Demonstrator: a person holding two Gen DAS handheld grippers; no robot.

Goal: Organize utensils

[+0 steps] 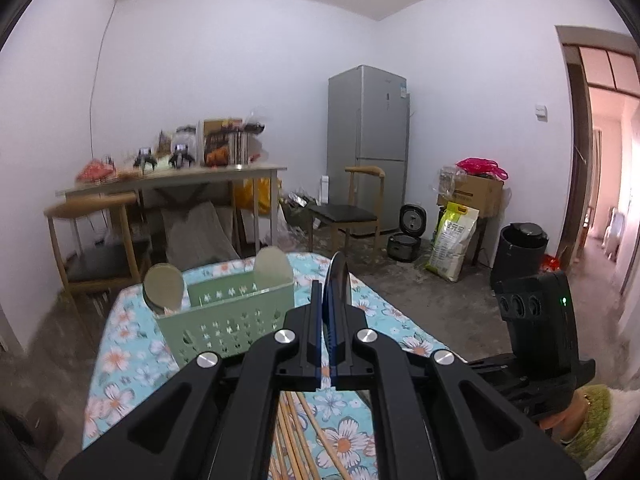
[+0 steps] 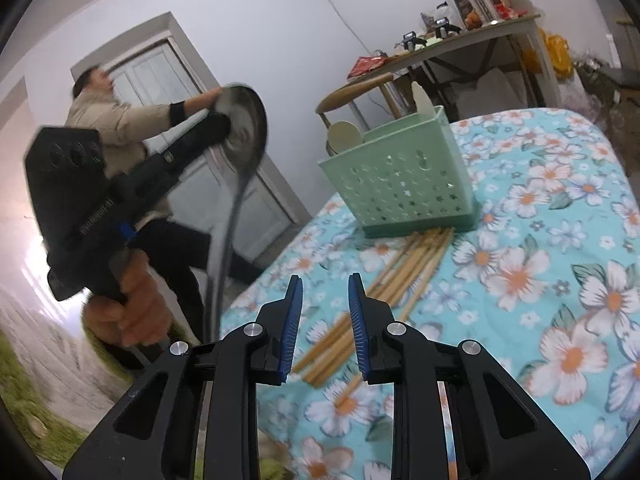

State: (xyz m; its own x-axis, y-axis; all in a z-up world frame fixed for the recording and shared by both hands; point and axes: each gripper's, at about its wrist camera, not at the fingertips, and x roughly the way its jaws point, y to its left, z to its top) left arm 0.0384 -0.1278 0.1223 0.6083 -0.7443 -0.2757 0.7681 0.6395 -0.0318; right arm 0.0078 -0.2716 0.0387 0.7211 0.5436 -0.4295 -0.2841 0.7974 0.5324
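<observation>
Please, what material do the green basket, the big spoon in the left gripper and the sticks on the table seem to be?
Green basket: likely matte plastic, with moulded star holes. Big spoon, clamped in the left gripper: probably polished steel, since its bowl reflects light. Sticks: pale tan, plausibly bamboo or wood; grain is not visible.

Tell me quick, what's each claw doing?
Left gripper: shut on the metal ladle.
Right gripper: open, holding nothing.
</observation>
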